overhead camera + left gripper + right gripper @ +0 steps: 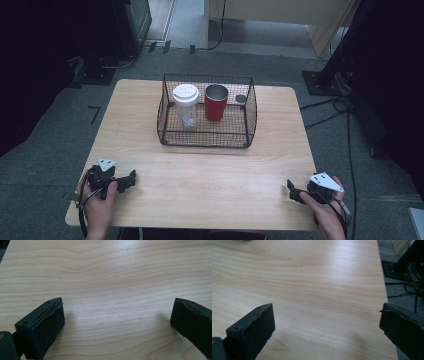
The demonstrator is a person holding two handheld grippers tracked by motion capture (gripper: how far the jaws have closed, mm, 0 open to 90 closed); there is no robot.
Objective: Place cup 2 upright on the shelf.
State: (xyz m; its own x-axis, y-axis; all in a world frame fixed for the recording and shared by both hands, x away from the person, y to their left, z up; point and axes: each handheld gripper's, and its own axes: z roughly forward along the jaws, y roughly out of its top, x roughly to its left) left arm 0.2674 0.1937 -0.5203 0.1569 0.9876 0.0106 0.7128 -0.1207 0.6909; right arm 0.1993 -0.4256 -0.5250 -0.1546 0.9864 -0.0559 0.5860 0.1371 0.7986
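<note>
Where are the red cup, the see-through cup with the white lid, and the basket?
red cup [215,106]: high view, on its red side.
see-through cup [185,93]: high view, on its white lid.
basket [203,136]: high view, on its front wire wall.

A black wire basket [206,135], open at the top, stands upright at the far middle of the tabletop [210,175]. Inside it stand two cups, side by side and just apart: at the left a clear cup [185,107] with a white lid, upright; at the right a red cup [216,102] with a metal rim, upright and open-mouthed. Both stand toward the basket's back. A small round dark thing [241,99] lies behind the basket's right corner; what it is cannot be told.
</note>
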